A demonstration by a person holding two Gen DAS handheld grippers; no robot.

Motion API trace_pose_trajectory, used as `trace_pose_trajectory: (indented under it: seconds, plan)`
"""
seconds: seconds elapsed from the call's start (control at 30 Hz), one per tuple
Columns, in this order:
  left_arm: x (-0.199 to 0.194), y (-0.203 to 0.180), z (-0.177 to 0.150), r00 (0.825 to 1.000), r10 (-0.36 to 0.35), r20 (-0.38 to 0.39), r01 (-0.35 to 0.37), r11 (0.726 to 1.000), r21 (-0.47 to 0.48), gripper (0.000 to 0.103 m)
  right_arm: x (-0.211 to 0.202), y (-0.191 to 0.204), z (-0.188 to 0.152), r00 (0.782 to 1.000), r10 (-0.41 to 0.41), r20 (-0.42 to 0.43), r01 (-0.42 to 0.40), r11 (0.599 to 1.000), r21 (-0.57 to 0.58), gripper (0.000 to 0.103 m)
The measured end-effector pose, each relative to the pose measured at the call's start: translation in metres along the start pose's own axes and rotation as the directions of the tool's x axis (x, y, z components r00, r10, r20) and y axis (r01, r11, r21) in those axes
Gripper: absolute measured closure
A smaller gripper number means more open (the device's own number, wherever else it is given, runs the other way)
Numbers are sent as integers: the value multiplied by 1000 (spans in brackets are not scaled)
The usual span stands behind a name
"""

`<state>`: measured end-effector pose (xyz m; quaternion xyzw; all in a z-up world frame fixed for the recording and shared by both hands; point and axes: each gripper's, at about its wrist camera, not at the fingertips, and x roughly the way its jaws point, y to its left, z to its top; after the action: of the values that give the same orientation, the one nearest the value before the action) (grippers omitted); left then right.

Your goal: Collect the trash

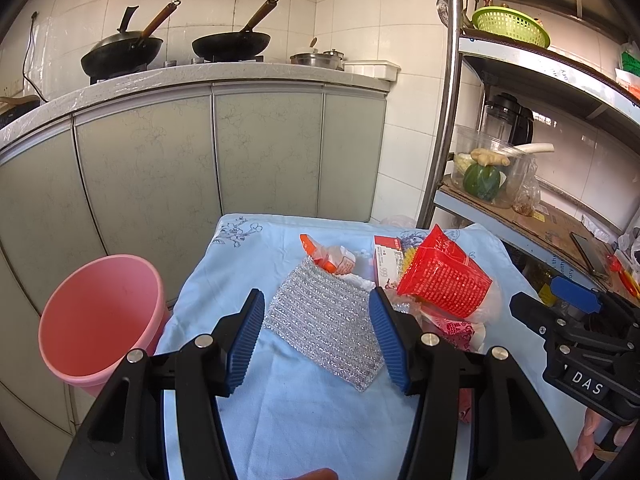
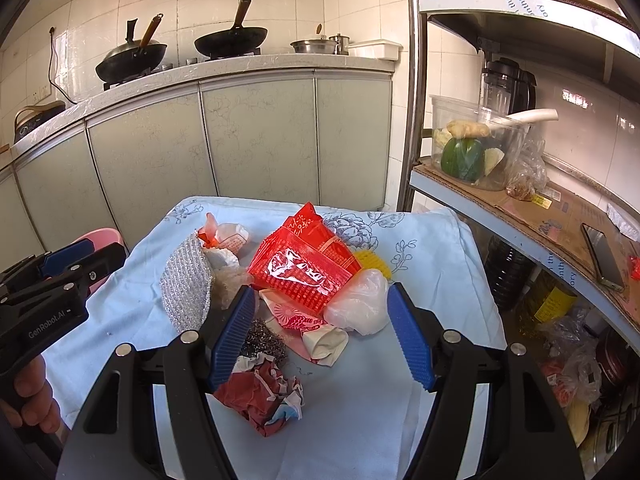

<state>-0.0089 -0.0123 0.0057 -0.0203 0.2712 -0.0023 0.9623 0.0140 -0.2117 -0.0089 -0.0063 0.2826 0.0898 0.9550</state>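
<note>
now | 1 pink bin [image 1: 100, 320] | 1 silver scourer [image 1: 324, 328] | 1 red bag [image 2: 308, 268]

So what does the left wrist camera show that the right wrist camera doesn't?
Only the left wrist view shows the open mouth of the pink bucket and a red-and-white carton. Only the right wrist view shows the steel wool and crumpled red paper. Both show the silver scouring cloth, the red packet and the blue tablecloth.
</note>
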Motion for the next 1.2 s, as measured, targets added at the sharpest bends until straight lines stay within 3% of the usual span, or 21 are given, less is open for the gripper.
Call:
trace_pose_trajectory:
  seconds: [0.63, 0.83, 1.0, 1.2]
  plan:
    - [15, 11, 0, 999, -24, -22, 24, 1000, -5, 48, 7, -4, -2, 1000, 15, -15, -15, 1000, 8, 34]
    - [27, 21, 0, 996, -52, -73, 51, 999, -13, 48, 12, -10, -3, 998, 54, -44, -53, 998, 24, 34]
    - [39, 28, -7, 987, -94, -133, 93, 996, -10, 48, 22, -17, -6, 993, 78, -86, -74, 996, 41, 34]
    - [60, 34, -17, 951, -211, -226, 186, 974, -129, 46, 33, -26, -10, 988, 101, -114, -96, 994, 54, 34]
